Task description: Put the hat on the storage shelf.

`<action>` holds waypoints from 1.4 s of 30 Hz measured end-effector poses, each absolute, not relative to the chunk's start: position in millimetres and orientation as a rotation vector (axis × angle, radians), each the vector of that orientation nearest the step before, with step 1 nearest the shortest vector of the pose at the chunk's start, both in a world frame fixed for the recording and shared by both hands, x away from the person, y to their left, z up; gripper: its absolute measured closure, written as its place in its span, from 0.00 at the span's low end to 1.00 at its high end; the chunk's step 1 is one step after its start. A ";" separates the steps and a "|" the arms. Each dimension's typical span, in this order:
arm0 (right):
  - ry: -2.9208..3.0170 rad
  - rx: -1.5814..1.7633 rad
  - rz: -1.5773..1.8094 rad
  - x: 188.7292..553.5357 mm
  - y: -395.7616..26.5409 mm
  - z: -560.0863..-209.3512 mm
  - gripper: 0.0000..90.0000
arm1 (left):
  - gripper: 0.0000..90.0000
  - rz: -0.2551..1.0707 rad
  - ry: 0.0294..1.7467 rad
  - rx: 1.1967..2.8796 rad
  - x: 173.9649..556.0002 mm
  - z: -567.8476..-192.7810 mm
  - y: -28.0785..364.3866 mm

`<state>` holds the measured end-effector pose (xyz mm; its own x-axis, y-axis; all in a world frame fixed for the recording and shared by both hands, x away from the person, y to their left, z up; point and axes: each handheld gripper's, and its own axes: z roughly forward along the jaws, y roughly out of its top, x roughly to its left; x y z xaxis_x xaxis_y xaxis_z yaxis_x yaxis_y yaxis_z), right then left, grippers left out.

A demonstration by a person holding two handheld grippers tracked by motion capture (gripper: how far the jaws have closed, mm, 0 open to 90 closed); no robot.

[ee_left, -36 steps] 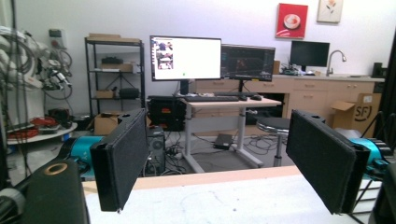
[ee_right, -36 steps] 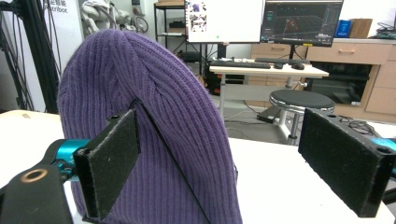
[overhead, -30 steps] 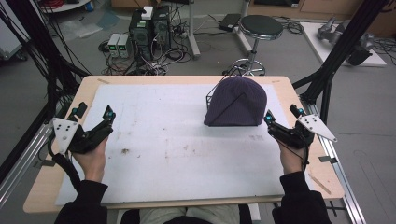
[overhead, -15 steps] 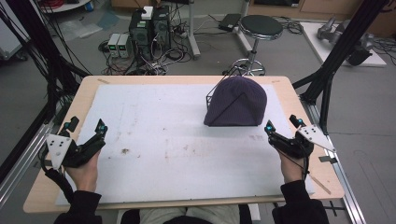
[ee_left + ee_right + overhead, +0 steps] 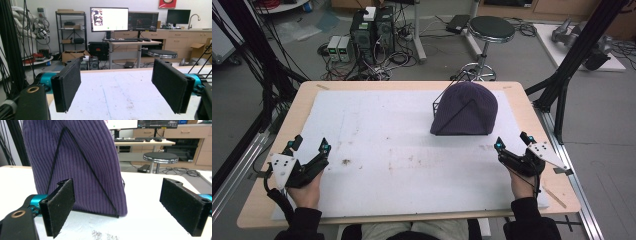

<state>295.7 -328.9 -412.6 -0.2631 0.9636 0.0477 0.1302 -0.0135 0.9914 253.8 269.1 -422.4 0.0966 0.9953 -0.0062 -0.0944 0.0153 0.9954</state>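
A purple knitted beanie point(image 5: 464, 108) stands on the white foam mat point(image 5: 387, 145) that covers the wooden table point(image 5: 307, 92). It sits in the far right part of the mat, pulled over a thin black wire stand point(image 5: 447, 97) (the wire makes a triangle on the side of the beanie that faces the person).

The right gripper point(image 5: 511, 141) is near the right edge of the mat, on the person's side of the beanie and a little to its right. It does not touch the beanie; a strip of bare mat lies between them. Its jaws are spread wide and hold nothing. In the right gripper view the beanie point(image 5: 75, 162) rises just ahead of the right gripper point(image 5: 120, 207), more behind the left jaw than the right one, and the black wire point(image 5: 85, 165) runs down to the lower edge of the knit.

The left gripper point(image 5: 310, 145) is at the near left corner of the mat, well apart from the beanie, which is across the table from it. Its jaws are also wide open and empty. In the left gripper view, the left gripper point(image 5: 117, 90) has bare mat point(image 5: 117, 100) between the two black pads, with a few small dark marks on it.

Both hands hold the grippers low over the mat, close to the near edge of the table.
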 end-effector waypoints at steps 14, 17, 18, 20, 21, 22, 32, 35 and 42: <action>1.552 1.228 1.308 300.9 -319.6 -436.0 0.13 | 0.26 1.159 1.137 1.220 253.1 -438.8 268.6; 1.543 1.184 1.298 297.6 -317.0 -433.8 0.13 | 0.26 1.157 1.137 1.214 254.1 -439.2 268.6; 1.539 1.173 1.294 296.6 -316.6 -433.3 0.13 | 0.26 1.157 1.137 1.215 254.3 -439.4 268.5; 1.534 1.169 1.295 295.2 -317.1 -432.7 0.13 | 0.26 1.155 1.134 1.224 254.8 -440.0 268.1; 1.535 1.171 1.298 294.8 -317.6 -432.6 0.13 | 0.26 1.149 1.131 1.227 255.2 -440.4 267.7; 1.534 1.175 1.301 294.4 -317.9 -432.5 0.13 | 0.26 1.146 1.129 1.234 255.2 -440.7 267.3; 1.553 1.174 1.301 296.7 -317.8 -433.6 0.13 | 0.26 1.117 1.101 1.276 255.6 -442.7 261.7; 1.560 1.183 1.304 297.5 -318.6 -434.2 0.14 | 0.26 1.093 1.116 1.265 256.1 -443.5 264.0; 1.567 1.181 1.318 298.6 -319.1 -434.6 0.15 | 0.26 1.089 1.141 1.239 254.6 -444.5 270.4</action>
